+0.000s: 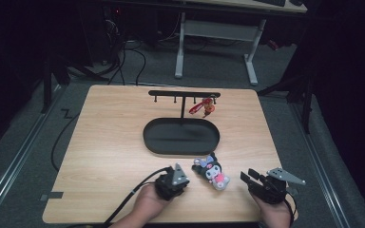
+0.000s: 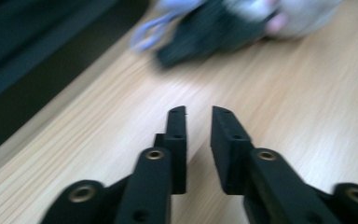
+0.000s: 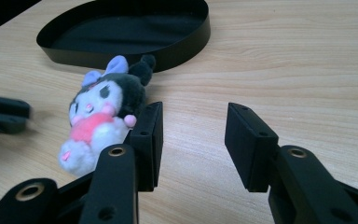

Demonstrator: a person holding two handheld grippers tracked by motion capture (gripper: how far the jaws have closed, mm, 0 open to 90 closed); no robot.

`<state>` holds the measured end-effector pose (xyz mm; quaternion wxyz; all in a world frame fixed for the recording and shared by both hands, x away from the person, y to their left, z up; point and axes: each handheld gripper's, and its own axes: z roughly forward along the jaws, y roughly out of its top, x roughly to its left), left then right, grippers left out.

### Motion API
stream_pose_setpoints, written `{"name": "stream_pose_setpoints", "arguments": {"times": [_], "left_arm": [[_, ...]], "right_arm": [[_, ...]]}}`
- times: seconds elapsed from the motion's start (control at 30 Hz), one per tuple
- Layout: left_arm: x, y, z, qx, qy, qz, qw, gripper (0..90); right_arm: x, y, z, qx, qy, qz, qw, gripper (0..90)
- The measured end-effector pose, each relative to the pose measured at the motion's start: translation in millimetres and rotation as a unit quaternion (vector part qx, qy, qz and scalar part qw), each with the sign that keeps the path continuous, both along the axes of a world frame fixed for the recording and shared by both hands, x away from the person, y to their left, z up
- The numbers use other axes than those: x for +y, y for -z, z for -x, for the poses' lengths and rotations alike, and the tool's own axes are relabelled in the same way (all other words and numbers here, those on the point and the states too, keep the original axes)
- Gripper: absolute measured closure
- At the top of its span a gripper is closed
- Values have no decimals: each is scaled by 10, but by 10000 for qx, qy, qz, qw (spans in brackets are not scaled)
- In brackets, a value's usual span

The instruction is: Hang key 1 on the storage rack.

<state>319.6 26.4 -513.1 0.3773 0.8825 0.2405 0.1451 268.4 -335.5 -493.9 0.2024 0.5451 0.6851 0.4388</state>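
One plush doll (image 1: 211, 172): soft, rounded | tray (image 1: 181, 148): oval, black | both hand-held grippers: apart, empty

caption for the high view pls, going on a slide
Plush toy lies on the wooden table between the left gripper and right gripper, before a black oval tray.

The worktop (image 1: 114, 142) is pale wood with a fine straight grain. Between the two hand-held grippers lies a plush (image 3: 103, 116) with a black head, white face, lilac ears, pink body and white feet. Beyond it the oval tray (image 1: 180, 137) is matt black, as is the rack (image 1: 184, 94) over it, from which a red tag (image 1: 203, 107) hangs. The left hand-held gripper (image 1: 171, 183) and right hand-held gripper (image 1: 254, 180) are black with brass-coloured screw rings, each topped by a grey plate.
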Motion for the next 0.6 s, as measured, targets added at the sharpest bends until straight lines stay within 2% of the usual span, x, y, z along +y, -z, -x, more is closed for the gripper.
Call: {"name": "stream_pose_setpoints", "arguments": {"times": [0.17,0.27,0.3,0.37,0.4,0.43,0.5,0.6], "left_arm": [[651,-33,-78,-70,-579,64,9983,640],[1012,40,-98,-244,-1027,120,9943,554],[1098,70,-107,-203,-1110,159,9935,517],[1207,77,-168,-2,-1244,169,9921,416],[1247,76,-186,-34,-1332,196,9909,381],[1279,83,-200,-55,-1390,252,9900,374],[1308,96,-231,66,-1461,357,9886,348],[1300,96,-223,33,-1366,402,9898,316]], "right_arm": [[4,25,-13,47,22,32,10000,576],[18,46,-26,110,25,69,9999,576],[23,53,-32,130,39,78,9999,575],[32,65,-45,157,72,95,9998,573],[39,68,-46,167,92,88,9998,572],[47,72,-50,168,86,102,9998,571],[65,79,-59,183,72,144,9997,569],[84,87,-68,202,76,166,9996,569]]}}
